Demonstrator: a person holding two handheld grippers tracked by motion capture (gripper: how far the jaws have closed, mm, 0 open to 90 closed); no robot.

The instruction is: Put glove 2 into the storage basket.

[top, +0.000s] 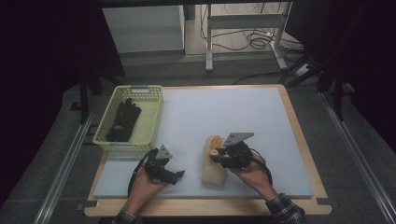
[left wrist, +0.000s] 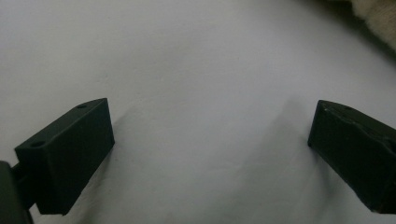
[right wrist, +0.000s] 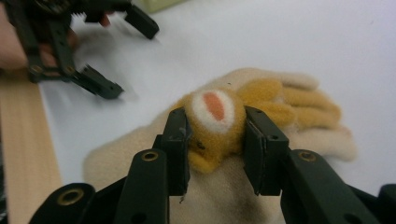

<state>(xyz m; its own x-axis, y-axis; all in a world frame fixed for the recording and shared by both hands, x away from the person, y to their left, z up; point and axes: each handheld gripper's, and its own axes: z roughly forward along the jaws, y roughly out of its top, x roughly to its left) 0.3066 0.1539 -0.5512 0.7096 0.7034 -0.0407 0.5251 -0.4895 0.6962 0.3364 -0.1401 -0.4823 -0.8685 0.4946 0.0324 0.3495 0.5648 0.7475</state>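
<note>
The right gripper (right wrist: 215,140) has its two black, flat-faced jaws pressed against either side of a plump, fuzzy orange lump, the thumb of a woolly glove (right wrist: 280,112), whose rounded end carries a white oval with a reddish spot in the middle. The glove is soft knit, cream at the cuff and palm and mustard-orange on the fingers, and it lies flat on the pale grey foam mat (top: 233,112) in the near middle of the table, just in front of the person's right hand (top: 250,170).

The left gripper (top: 173,175) sits to the left of the glove and apart from it, low over the mat. Its blocky, matt black jaws stand wide apart with only bare mat between them; in its own view a corner of the cream wool shows at the upper right.

At the mat's far left stands a pale yellow plastic basket (top: 112,135) with latticed walls; a black glove (top: 123,119) lies inside it. The mat rests on a light wooden board (top: 303,140).
</note>
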